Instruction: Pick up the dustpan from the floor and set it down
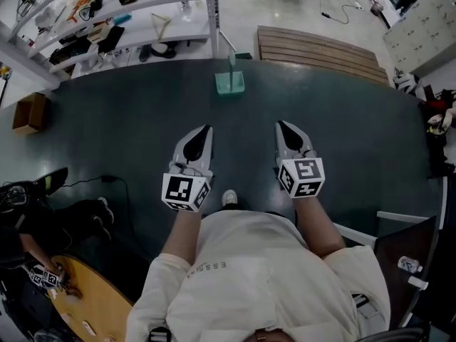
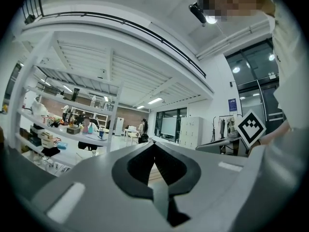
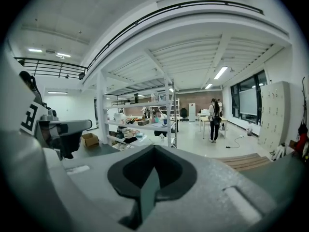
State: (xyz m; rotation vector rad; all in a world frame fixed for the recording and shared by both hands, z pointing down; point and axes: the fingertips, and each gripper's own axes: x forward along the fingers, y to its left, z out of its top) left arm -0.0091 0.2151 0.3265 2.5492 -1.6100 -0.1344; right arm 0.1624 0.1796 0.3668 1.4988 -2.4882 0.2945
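Pale green dustpan (image 1: pixel 230 83) (dark floor (image 1: pixel 128 120))

We see a dark floor mat (image 1: pixel 107 120) bordered by white shelving (image 1: pixel 153 21) and a slatted wooden platform (image 1: pixel 320 52). Tall windows (image 3: pixel 248 103) and ceiling strip lights (image 3: pixel 220 73) light the room.

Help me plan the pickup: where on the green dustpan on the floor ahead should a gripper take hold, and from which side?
Probably the thin handle, which seems to stand up from the dustpan; the pan itself looks low and wide. Come from the near side, since it sits straight ahead of the person. The left gripper and right gripper are shut, so open one first.
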